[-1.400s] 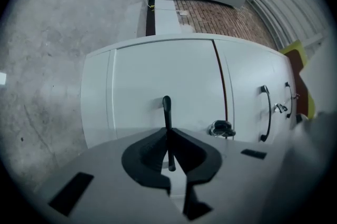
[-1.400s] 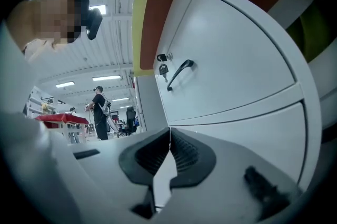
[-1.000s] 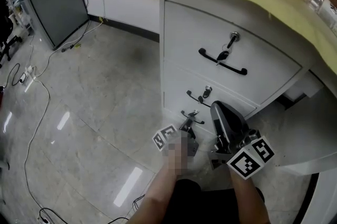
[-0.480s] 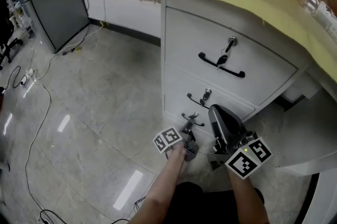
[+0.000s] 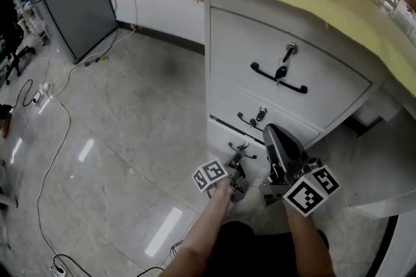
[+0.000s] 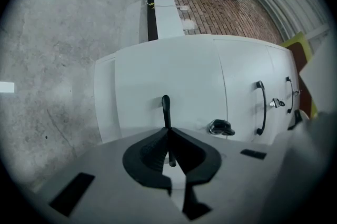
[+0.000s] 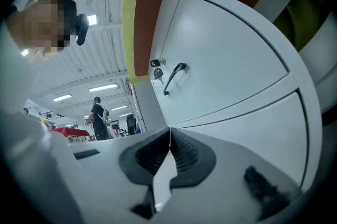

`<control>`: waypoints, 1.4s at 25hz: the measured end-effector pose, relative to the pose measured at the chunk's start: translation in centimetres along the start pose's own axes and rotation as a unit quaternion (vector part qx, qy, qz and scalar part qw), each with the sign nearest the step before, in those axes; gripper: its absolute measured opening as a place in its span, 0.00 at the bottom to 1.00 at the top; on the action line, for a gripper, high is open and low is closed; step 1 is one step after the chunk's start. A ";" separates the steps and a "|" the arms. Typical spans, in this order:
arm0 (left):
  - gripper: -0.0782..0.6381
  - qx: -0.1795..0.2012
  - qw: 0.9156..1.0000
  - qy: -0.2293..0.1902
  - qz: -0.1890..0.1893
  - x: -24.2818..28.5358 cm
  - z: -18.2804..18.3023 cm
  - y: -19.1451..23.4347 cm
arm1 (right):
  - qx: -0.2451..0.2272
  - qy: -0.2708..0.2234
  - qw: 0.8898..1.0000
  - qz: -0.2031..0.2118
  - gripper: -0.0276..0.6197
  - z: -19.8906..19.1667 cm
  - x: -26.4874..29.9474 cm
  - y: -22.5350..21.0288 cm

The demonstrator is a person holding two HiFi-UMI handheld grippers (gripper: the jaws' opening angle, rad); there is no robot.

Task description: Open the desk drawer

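At the foot of the white metal desk (image 5: 209,61), the left gripper (image 6: 168,132) pinches the slim black handle (image 6: 166,107) of the lowest white drawer (image 6: 158,73); the right gripper (image 7: 169,136) beside it has its jaws pressed together, empty.

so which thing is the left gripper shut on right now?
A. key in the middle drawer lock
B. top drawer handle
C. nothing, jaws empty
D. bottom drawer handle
D: in the left gripper view, the left gripper has its jaws pinched onto the black bar of the bottom drawer handle. The middle drawer handle sits further along the cabinet front, untouched.
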State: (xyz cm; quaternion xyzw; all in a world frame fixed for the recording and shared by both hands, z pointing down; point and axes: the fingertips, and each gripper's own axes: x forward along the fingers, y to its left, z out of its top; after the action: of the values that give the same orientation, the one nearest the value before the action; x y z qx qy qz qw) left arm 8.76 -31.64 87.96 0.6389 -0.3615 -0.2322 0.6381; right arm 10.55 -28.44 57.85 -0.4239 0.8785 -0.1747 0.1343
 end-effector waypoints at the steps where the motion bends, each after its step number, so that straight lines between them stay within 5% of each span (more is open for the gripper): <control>1: 0.14 0.000 1.000 0.000 0.001 -0.3 -0.1 0.0 | 0.001 -0.001 1.000 0.000 0.06 0.0 0.0 0.0; 10: 0.14 0.005 1.000 0.007 0.017 -2.0 -0.5 0.2 | -0.030 0.005 1.000 0.008 0.06 0.2 -0.3 0.6; 24: 0.14 0.016 0.999 0.018 0.038 -6.0 -1.2 0.9 | 0.003 -0.012 1.000 0.005 0.06 0.9 -0.8 0.7; 35: 0.14 0.022 0.998 0.019 0.052 -9.9 -1.8 1.3 | -0.020 -0.009 1.000 0.007 0.06 0.8 -1.2 1.4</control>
State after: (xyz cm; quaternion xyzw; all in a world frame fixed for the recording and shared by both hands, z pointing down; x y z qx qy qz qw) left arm 3.67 -22.80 87.78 0.6373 -0.3873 -0.1782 0.6419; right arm 10.60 -26.79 56.61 -0.4218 0.8837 -0.1519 0.1348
